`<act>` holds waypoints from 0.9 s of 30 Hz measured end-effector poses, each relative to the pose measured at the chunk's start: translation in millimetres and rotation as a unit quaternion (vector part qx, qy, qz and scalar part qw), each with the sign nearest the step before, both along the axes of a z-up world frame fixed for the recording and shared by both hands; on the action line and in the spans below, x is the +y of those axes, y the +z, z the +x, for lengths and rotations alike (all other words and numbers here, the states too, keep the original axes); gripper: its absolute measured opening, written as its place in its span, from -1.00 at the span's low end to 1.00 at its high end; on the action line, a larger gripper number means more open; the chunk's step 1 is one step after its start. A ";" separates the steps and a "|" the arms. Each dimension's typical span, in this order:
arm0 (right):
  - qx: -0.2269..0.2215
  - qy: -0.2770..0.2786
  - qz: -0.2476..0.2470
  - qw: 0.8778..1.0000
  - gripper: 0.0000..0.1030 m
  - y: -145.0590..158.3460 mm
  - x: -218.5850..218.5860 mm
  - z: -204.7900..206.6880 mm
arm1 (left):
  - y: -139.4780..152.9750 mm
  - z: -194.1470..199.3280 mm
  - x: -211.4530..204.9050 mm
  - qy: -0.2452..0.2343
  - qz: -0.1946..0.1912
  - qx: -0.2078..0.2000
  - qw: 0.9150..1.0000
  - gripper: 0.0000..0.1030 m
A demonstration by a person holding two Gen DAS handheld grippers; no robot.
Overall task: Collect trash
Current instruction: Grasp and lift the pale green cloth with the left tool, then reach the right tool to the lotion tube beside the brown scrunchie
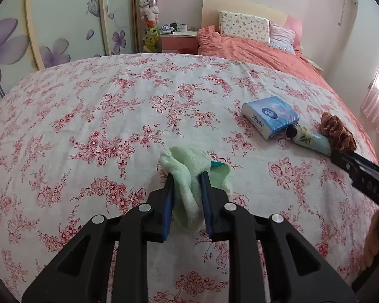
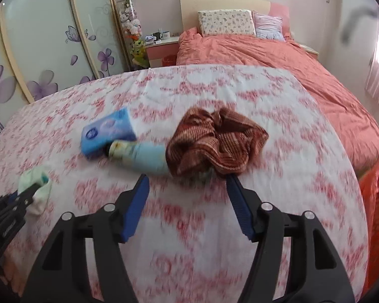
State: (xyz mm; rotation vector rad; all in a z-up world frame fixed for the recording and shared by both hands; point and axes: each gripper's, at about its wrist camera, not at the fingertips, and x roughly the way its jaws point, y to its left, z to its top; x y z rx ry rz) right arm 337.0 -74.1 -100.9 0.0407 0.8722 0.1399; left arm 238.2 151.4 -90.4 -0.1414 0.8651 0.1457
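Observation:
My left gripper (image 1: 187,176) is shut on a pale green cloth (image 1: 193,170) and holds it just above the flowered bedsheet (image 1: 88,116); it also shows in the right wrist view (image 2: 34,189). My right gripper (image 2: 187,179) is open and empty, just short of a crumpled brown striped cloth (image 2: 214,142), which also shows in the left wrist view (image 1: 337,132). A light blue tube (image 2: 139,155) lies between that cloth and a blue tissue pack (image 2: 108,131). In the left wrist view I see the tube (image 1: 309,139) and the pack (image 1: 269,116) too.
An orange-red basket (image 2: 377,202) stands off the bed's right side. A salmon duvet (image 2: 278,58) and pillows (image 2: 226,22) lie at the far end. A nightstand (image 1: 179,40) with mugs and a flowered wardrobe (image 1: 63,25) stand at the back left.

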 end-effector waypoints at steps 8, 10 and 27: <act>0.026 0.030 0.020 0.999 0.27 -3.0 15.5 34.9 | -1.4 -0.5 2.6 0.001 -0.011 -0.001 1.000 -0.57; 0.023 0.051 0.015 0.998 0.27 -1.7 22.3 34.3 | -1.3 0.1 3.1 0.001 -0.012 -0.001 1.000 -0.57; 0.011 0.046 -0.058 0.997 0.37 0.7 64.9 37.0 | -1.6 0.9 2.8 0.001 -0.012 -0.001 1.000 -0.56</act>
